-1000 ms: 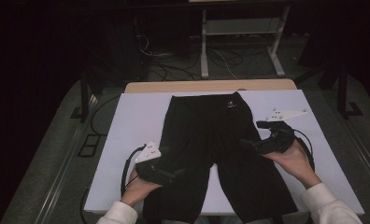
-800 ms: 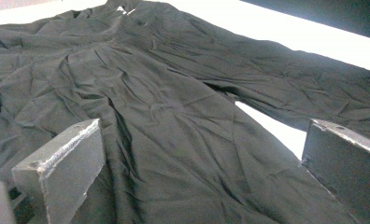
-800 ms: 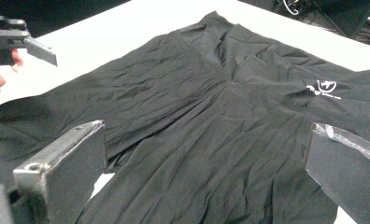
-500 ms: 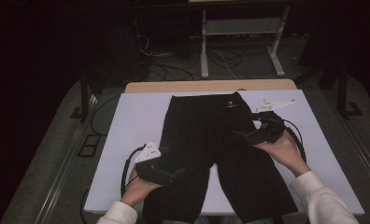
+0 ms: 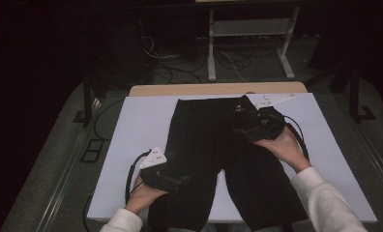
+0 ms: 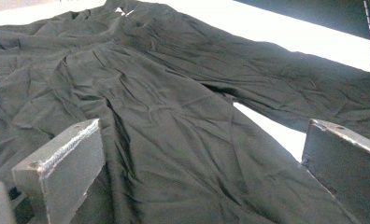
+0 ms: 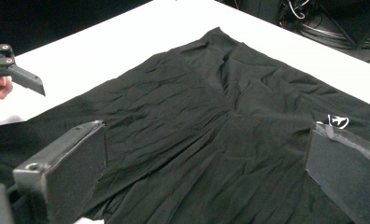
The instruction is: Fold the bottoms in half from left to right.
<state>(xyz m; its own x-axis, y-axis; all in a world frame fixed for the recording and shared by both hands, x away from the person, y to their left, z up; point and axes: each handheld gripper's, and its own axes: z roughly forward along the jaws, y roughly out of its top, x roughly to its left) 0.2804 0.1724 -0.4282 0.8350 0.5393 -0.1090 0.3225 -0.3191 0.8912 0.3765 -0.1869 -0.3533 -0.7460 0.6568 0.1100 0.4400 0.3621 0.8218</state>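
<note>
A white table top (image 5: 131, 130) is covered down its middle by a pair of black shorts (image 5: 213, 145), laid flat with the waistband at the far edge and the two legs spread toward the person. The fabric is creased all over (a small white logo (image 7: 337, 121) is seen near the waistband). At the left, the left gripper (image 5: 172, 181) is held low over the lower part of the left leg, its jaws set wide apart with only wrinkled cloth (image 6: 174, 140) between them. At the right, the right gripper (image 5: 247, 129) is held over the upper right of the shorts, just below the waistband, jaws likewise spread wide and clamped on nothing.
</note>
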